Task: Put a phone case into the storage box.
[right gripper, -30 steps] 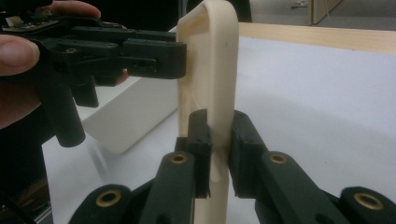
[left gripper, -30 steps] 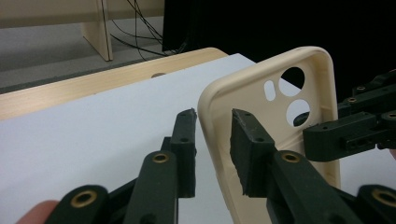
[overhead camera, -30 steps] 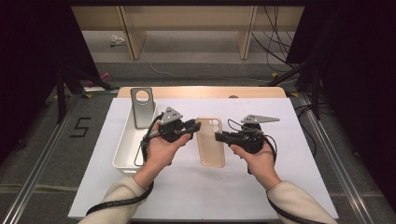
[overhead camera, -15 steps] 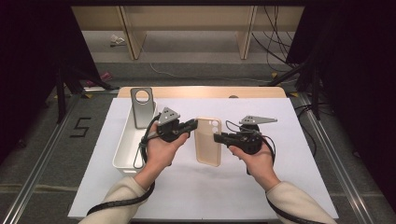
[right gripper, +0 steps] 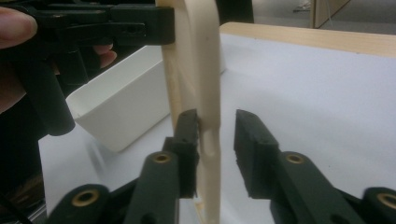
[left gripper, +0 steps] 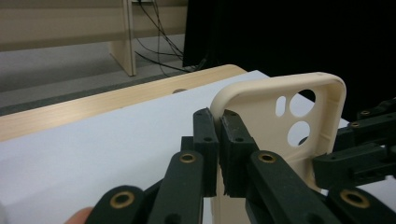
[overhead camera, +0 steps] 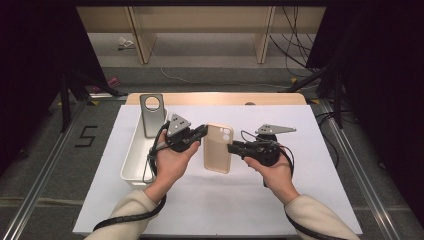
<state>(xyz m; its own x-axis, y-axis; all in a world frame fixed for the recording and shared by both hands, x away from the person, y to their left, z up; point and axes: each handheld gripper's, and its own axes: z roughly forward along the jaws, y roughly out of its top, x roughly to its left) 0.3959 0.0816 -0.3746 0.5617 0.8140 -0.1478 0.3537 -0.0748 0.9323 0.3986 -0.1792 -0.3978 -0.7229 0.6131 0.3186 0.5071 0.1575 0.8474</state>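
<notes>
Field note, L to R. White bin (overhead camera: pixel 134 162) at 9 o'clock on the white sheet (overhead camera: pixel 320 195), grey phone case (overhead camera: pixel 152 114) propped upright at its far end, 11 o'clock. Next, my left gripper (overhead camera: pixel 204 131): jaws nipped tight on the top-left rim of the beige phone case (overhead camera: pixel 218 148); since a sec ago they've closed fully, and in left gripper view the pads (left gripper: pixel 205 135) squeeze the case wall, camera cutouts just to the right. Case sits dead centre of the sheet, held up between both tools, camera end toward 12. Right gripper (overhead camera: pixel 231 148) at 3 o'clock of the case: jaws have just been opening; in right gripper view one pad (right gripper: pixel 187 126) looks to touch the edge still, other stands clear w/ a gap, so no pinch, thing merely between them. Reads to me as a handover R→L: left now carries the case. Likely next is backing the right tool off, then moving the case toward the bin.
</notes>
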